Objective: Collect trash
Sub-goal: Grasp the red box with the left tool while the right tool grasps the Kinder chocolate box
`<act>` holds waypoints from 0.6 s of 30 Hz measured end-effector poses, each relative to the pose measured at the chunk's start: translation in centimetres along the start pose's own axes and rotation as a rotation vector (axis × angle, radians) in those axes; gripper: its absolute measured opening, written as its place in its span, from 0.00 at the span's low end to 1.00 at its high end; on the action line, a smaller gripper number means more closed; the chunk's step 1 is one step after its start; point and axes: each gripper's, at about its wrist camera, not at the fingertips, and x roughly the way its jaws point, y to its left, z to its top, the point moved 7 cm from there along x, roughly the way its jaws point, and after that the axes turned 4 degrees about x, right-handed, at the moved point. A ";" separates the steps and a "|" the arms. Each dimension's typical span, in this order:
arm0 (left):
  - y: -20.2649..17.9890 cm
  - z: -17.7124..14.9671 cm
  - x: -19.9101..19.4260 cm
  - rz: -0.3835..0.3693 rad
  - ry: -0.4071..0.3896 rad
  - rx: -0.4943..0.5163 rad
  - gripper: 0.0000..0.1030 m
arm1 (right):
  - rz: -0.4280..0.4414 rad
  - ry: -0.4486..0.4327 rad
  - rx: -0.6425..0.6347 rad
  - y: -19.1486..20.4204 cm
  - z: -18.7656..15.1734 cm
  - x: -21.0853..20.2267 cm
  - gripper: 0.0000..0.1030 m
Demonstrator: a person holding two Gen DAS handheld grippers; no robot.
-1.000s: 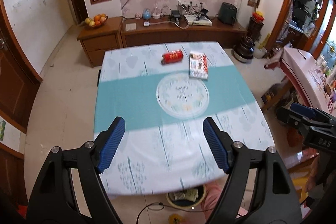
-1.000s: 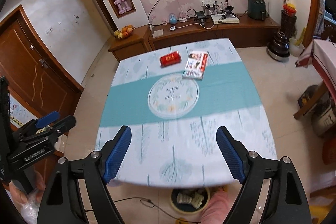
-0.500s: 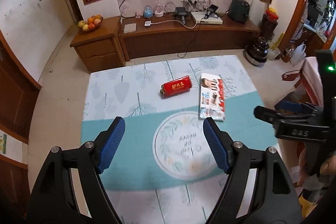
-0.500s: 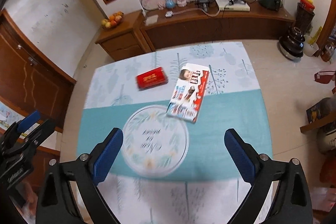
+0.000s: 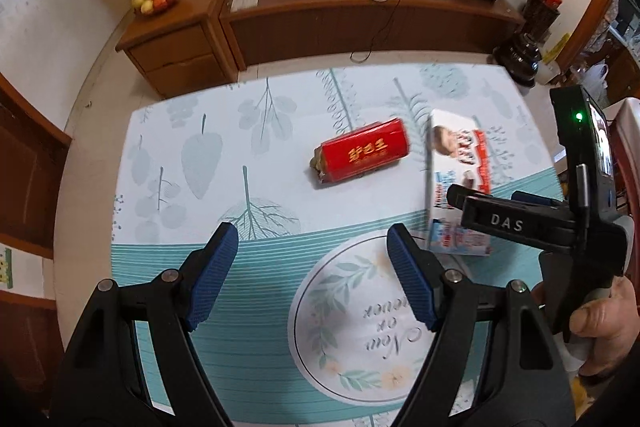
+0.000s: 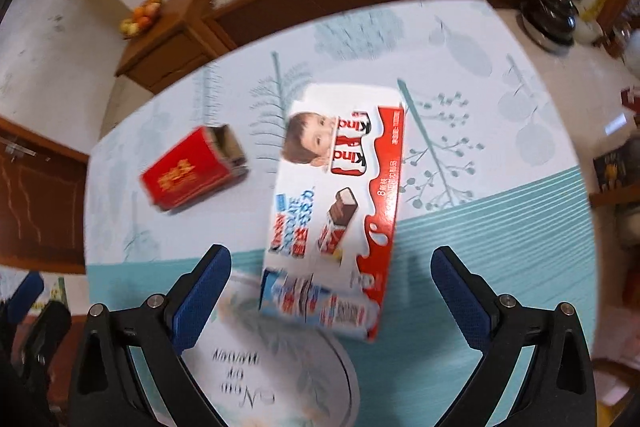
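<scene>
Two pieces lie apart on your table (image 5: 168, 155): one red packet (image 5: 362, 157) left, one chocolate box (image 6: 336, 203) right. Your left gripper (image 5: 312, 271) and right gripper (image 6: 332, 303) stand wide, empty.

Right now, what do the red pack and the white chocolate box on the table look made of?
Red pack: seemingly thin glossy card, with a torn-open end showing a brownish inside. White chocolate box: printed paperboard, slightly shiny, with crisp folded edges. Both look light.

Red packet (image 5: 362, 155), white-and-red chocolate box (image 6: 336, 203), teal-banded leaf-print tablecloth (image 5: 208, 163) (blue-padded black tongs (image 5: 313, 275))
</scene>
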 end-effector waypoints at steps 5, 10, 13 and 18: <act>0.2 0.2 2.1 0.010 0.025 0.010 0.72 | -0.061 0.015 -0.032 1.0 0.6 3.5 0.98; -0.5 0.9 2.9 0.015 0.036 0.045 0.72 | -0.131 0.056 -0.079 1.8 0.3 6.0 0.99; -1.1 1.5 3.5 0.020 0.046 0.066 0.72 | -0.153 0.054 -0.108 1.7 0.3 6.7 0.97; -2.6 2.8 4.2 0.037 0.042 0.140 0.72 | -0.163 0.019 -0.151 0.2 0.1 6.3 0.85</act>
